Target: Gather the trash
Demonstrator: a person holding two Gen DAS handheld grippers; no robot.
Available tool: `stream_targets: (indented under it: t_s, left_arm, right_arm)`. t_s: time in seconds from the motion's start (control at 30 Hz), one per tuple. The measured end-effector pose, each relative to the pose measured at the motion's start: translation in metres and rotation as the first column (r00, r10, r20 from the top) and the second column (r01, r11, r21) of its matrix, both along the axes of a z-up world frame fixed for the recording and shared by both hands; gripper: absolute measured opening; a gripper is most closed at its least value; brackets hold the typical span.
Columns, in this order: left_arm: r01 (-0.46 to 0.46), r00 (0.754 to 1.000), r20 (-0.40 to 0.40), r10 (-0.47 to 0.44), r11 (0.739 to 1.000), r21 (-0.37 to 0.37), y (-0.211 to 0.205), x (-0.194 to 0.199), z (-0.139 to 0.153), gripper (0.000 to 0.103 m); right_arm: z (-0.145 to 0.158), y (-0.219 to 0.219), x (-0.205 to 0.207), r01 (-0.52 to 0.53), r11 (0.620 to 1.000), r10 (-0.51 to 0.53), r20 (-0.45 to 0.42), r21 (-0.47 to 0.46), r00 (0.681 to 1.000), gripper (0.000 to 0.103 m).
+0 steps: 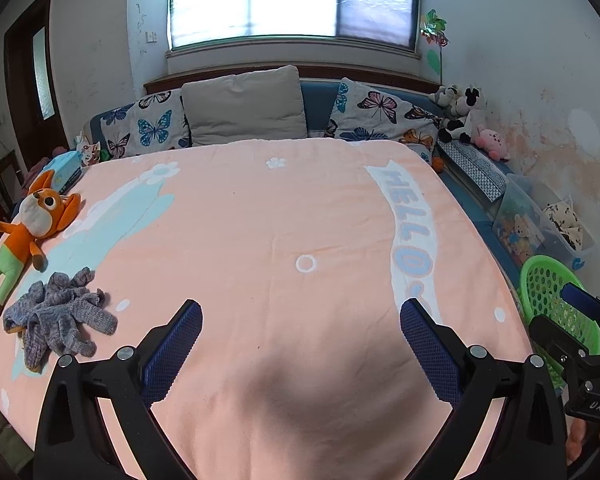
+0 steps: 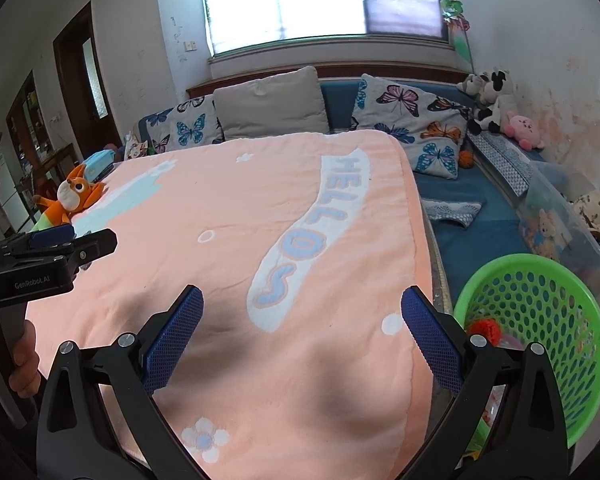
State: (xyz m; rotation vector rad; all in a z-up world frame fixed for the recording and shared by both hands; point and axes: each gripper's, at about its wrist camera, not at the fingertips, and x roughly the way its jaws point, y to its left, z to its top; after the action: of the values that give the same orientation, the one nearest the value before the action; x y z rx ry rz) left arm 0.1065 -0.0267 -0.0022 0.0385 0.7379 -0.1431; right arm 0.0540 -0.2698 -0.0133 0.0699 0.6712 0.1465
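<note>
Plainly, the writing stands out first: the peach blanket (image 1: 260, 220) on the bed carries a pale banner with "HELLO" in blue letters, and in the right wrist view the casing of the left hand-held gripper (image 2: 96, 242) reads "GenRobot.AI". A small tag on the right hand-held gripper (image 1: 582, 300), seen at the edge of the left wrist view, seems to read "UAS", though it is too small to be sure.

Both tools hang over the near end of the bed with jaws spread wide and nothing between the blue pads (image 1: 176, 344).

The green basket (image 2: 540, 280) sits off the bed's right edge, mouth tilted toward the bed; inside lie a red knitted lump (image 2: 486, 330) and some paler scraps I cannot make out.

On the blanket's left side a heap of grey knitted gloves (image 1: 56, 316) lies crumpled, its fingers splaying toward the right and the near edge, with no single long axis. Just beyond it an orange fox plush (image 1: 36, 220) lies on its back, head toward the pillows (image 1: 244, 104), legs toward the near left corner.

A hand (image 2: 24, 356) grips the left tool's handle.
</note>
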Motion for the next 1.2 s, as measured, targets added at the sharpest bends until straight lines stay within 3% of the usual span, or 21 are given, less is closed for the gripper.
stream_targets:
  t_s: [0.73, 1.2]
  left_arm:
    - [-0.008, 0.998, 0.061, 0.008, 1.0, -0.008, -0.003, -0.016, 0.007, 0.096]
    - [-0.024, 0.996, 0.087, 0.025, 1.0, -0.014, 0.0, -0.025, 0.014, 0.096]
  right_arm:
    - [0.006, -0.007, -0.017, 0.086, 0.996, -0.086, 0.042, -0.006, 0.995, 0.099]
    - [0.009, -0.001, -0.023, 0.086, 0.996, -0.084, 0.053, -0.024, 0.995, 0.099]
